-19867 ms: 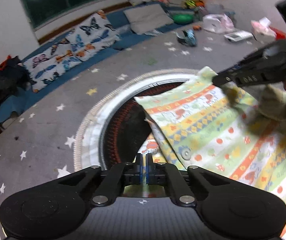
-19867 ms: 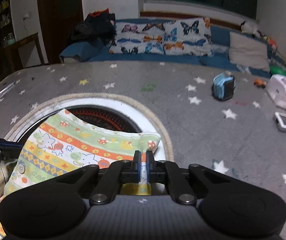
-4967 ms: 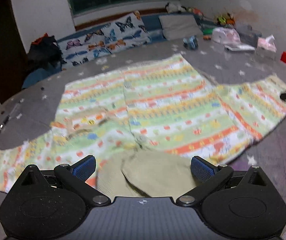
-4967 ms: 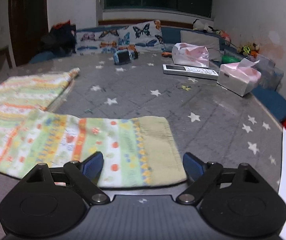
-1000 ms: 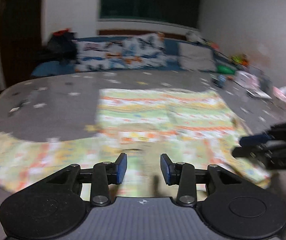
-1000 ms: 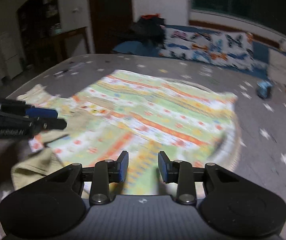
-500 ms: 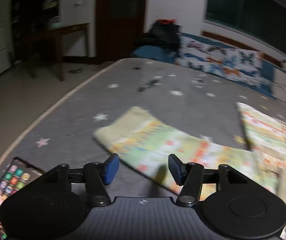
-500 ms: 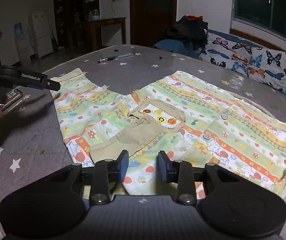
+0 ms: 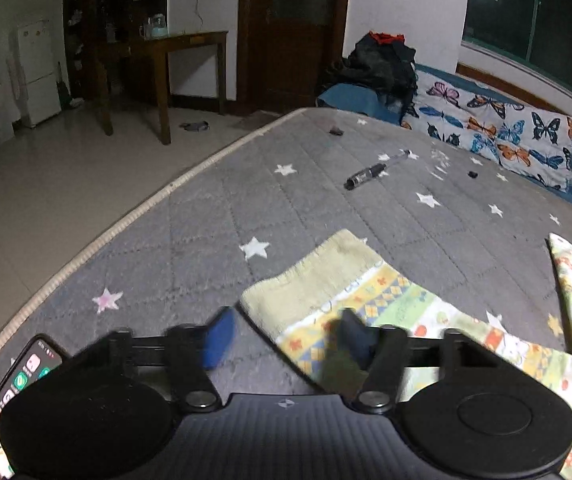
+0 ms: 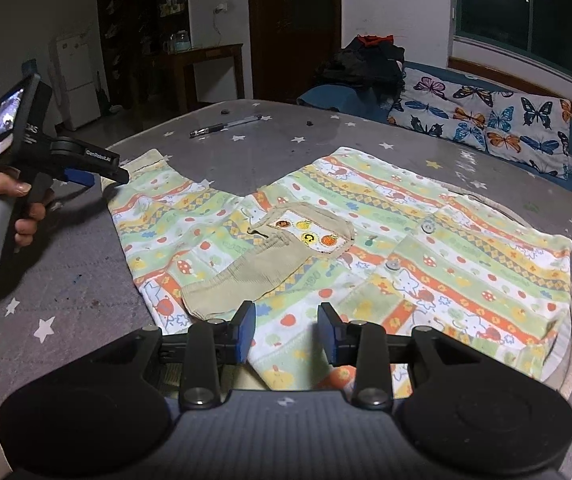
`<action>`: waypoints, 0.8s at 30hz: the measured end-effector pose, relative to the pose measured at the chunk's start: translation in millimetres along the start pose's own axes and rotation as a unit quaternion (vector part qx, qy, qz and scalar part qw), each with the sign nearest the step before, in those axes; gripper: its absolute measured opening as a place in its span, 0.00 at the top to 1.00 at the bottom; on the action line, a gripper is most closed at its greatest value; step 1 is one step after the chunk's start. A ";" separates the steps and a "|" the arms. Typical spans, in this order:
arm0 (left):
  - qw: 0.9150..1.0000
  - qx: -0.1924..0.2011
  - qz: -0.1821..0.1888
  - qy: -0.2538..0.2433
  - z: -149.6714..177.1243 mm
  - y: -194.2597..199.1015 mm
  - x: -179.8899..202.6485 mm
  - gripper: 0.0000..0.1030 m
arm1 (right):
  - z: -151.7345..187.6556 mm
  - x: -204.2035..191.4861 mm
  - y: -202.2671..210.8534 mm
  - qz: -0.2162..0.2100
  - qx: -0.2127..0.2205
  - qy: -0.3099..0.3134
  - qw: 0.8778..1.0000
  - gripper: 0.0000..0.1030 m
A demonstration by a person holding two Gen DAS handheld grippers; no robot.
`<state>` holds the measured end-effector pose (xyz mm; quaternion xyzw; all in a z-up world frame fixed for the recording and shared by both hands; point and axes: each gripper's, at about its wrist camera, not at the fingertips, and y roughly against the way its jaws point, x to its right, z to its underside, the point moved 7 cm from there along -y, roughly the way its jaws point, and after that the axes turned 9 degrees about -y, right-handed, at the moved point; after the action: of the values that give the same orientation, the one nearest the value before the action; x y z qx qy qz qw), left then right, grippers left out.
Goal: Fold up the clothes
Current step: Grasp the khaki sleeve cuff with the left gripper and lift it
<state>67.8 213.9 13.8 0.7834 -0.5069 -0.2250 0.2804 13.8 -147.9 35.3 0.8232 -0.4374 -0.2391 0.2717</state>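
Observation:
A child's striped, patterned shirt (image 10: 365, 248) lies spread flat on the grey star-print mat (image 10: 66, 280), with a beige collar and applique patch (image 10: 305, 236) at its middle. Its left sleeve with a beige cuff (image 9: 317, 276) stretches toward the mat's edge. My left gripper (image 9: 286, 338) is open, its fingers straddling the cuff end just above it; it also shows in the right wrist view (image 10: 102, 174) at the sleeve end. My right gripper (image 10: 286, 334) is open over the shirt's near hem, holding nothing.
A phone (image 9: 10, 396) lies at the mat's near left corner. A pen (image 9: 369, 172) lies farther back on the mat. Butterfly cushions (image 10: 485, 120) and dark clothes (image 10: 365, 64) line the back. The mat's edge (image 9: 126, 220) drops to the tiled floor at left.
My left gripper has moved closer to the sleeve cuff and opened wider. My right gripper has opened a little wider and stays over the hem.

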 end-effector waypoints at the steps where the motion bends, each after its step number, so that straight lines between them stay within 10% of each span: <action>1: 1.000 0.003 0.002 0.004 -1.1 -1.0 -0.4 0.73 | 0.8 1.1 1.5 0.000 0.001 -0.002 1.000 0.66; 5: 0.998 0.023 0.044 0.045 -8.3 8.7 -2.8 0.91 | 4.6 6.8 8.3 0.003 0.005 -0.012 1.000 0.66; 14: 0.980 0.112 0.163 0.027 -41.6 87.2 53.1 0.92 | 13.2 29.9 29.4 0.017 0.019 -0.048 0.999 0.66; 24: 0.945 0.109 0.298 -0.083 -7.5 143.1 182.2 0.92 | 16.8 62.8 52.0 0.028 0.042 -0.100 0.994 0.66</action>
<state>47.1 0.7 102.4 0.6013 -0.7600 -0.1387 0.2042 4.0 -229.8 47.3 0.7929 -0.4954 -0.2941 0.1984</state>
